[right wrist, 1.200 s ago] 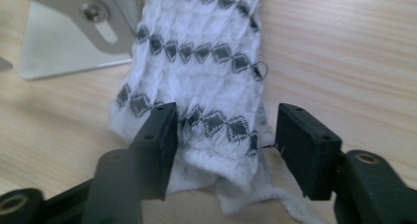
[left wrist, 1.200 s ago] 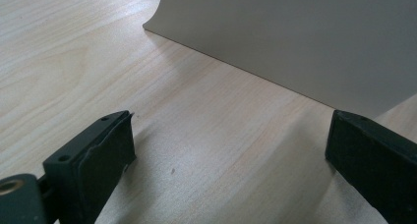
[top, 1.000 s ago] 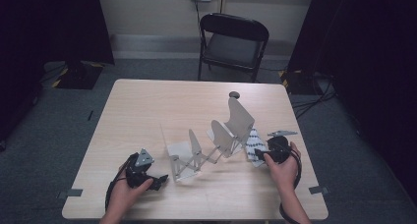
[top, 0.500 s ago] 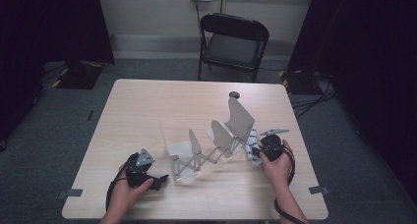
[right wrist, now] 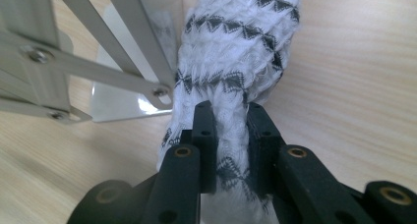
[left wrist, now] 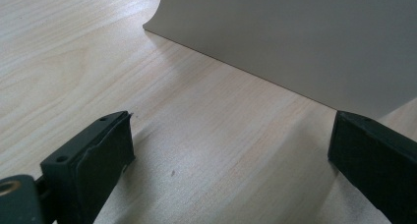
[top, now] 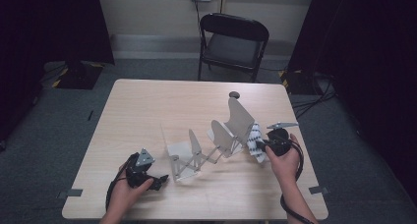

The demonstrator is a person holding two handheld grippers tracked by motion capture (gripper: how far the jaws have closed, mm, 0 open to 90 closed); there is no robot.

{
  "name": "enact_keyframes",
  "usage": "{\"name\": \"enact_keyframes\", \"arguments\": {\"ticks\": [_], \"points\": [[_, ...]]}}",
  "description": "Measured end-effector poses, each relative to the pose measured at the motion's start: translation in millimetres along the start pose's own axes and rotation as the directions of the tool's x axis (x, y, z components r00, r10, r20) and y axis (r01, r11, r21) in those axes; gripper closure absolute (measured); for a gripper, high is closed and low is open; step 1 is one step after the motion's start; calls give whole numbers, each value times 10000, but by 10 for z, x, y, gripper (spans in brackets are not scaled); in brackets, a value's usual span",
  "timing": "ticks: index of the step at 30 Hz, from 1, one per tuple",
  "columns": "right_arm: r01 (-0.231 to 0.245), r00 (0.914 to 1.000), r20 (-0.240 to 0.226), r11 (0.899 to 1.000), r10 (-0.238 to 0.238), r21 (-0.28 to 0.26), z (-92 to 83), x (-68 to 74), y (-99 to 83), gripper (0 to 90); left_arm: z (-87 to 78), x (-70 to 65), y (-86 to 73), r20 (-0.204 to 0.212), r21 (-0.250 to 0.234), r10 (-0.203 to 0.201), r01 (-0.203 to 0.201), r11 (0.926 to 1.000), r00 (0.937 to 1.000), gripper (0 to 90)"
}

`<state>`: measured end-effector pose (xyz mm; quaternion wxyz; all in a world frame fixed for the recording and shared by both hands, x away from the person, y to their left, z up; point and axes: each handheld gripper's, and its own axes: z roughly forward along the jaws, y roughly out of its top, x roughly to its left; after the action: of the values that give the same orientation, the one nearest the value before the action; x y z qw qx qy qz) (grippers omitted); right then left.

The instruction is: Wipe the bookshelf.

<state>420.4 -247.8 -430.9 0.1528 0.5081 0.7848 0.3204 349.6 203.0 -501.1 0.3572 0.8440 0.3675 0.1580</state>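
Cloth (right wrist: 231, 62), white with rows of small black triangles, sits bunched between the two black jaws of the right gripper (right wrist: 231, 118), which have just been closing and now pinch it at the middle. From the high view the cloth (top: 254, 141) lies at the right end of a folding metal rack (top: 216, 144), touching the rack's last plate, with the right gripper (top: 263, 146) held in a hand at the table's right side. In the right gripper view the rack's thin crossed bars (right wrist: 123, 47) and rivets stand just beside the cloth, on its left.

Further out, the left gripper (top: 158, 181) rests near the front left of the pale wooden table (top: 147, 106), close to the rack's near end. Its jaws stand wide apart with bare tabletop (left wrist: 196, 135) between them, and a flat grey plate (left wrist: 295, 37) of the rack rises just beyond. A small dark round object (top: 234, 95) lies near the table's far edge, well apart from both hands. Behind the table stands a black folding chair (top: 233, 42).
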Motion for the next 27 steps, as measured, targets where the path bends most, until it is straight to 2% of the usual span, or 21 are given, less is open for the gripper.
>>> {"name": "enact_keyframes", "arguments": {"ticks": [8,13,22,25,27], "points": [[83,10000,-8,9993,-84,-376,-239,18,152,780,8,1,5,106,23,-78,78,10000,9999,22],[168,9998,-46,9973,-172,-722,-434,11,298,781,9,6,11,9,68,48,-49,10000,10000,17],[501,9986,228,9907,-476,-1262,-701,8,580,780,12,0,9,51,42,-35,34,10000,10000,17],[546,9985,85,9879,-539,-1450,-747,32,659,779,12,0,9,53,43,-32,32,10000,10000,17],[722,9974,84,9882,-718,-1351,-718,78,682,779,12,1,9,44,46,-17,17,10000,10000,17]]}}
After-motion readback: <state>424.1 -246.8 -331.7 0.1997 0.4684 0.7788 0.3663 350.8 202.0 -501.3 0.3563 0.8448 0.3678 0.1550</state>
